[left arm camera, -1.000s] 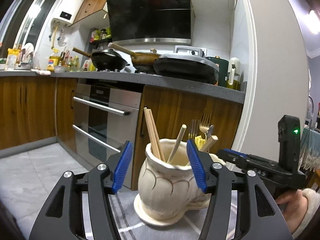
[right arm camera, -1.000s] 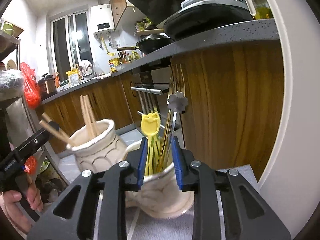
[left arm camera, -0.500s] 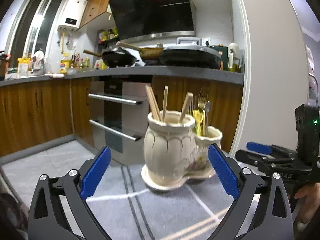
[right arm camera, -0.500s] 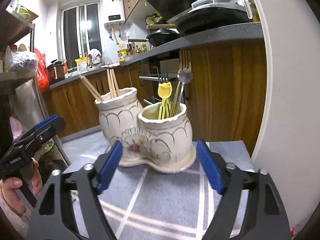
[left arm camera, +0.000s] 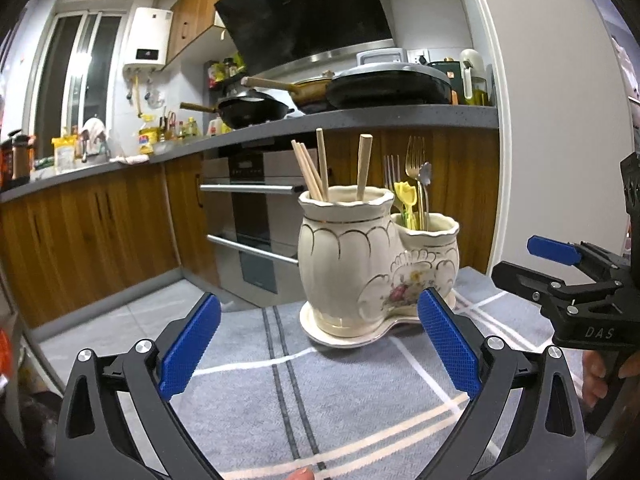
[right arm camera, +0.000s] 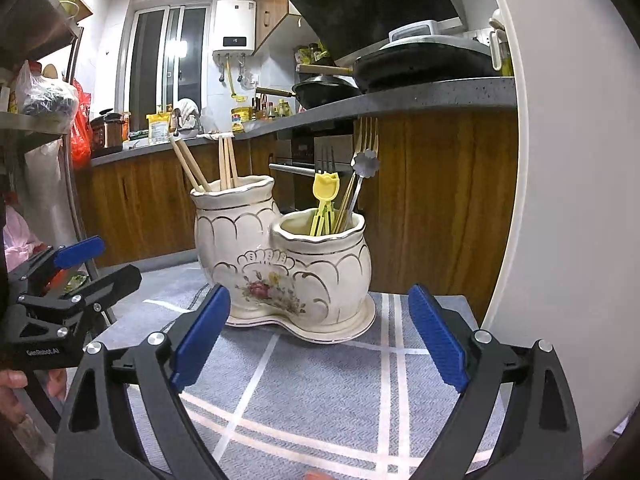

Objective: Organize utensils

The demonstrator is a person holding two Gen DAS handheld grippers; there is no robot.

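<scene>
A cream double-pot ceramic holder (left arm camera: 360,264) (right arm camera: 288,264) stands on a grey striped cloth (left arm camera: 304,392) (right arm camera: 320,392). Its taller pot holds wooden chopsticks (left arm camera: 316,168) (right arm camera: 208,164). The shorter pot holds forks (left arm camera: 414,164) (right arm camera: 366,136), a flower-ended metal piece (right arm camera: 366,164) and a yellow tulip-topped pick (left arm camera: 405,196) (right arm camera: 326,188). My left gripper (left arm camera: 318,336) stands open, a little short of the holder, with nothing between its pads. My right gripper (right arm camera: 320,334) is also back from the holder, its jaws opening and empty. Each gripper shows in the other's view: right gripper (left arm camera: 560,264), left gripper (right arm camera: 76,260).
Behind the table runs a kitchen counter (left arm camera: 360,120) with pans (left arm camera: 256,110), above wooden cabinets and an oven (left arm camera: 256,216). A white wall (right arm camera: 568,200) rises close on the right. A metal shelf rack (right arm camera: 36,128) with bags stands at the left. A hand (right arm camera: 12,392) grips the left tool.
Both grippers let go of the utensils in the holder, opened wide and drew back toward me, so the holder now stands clear in front of them.
</scene>
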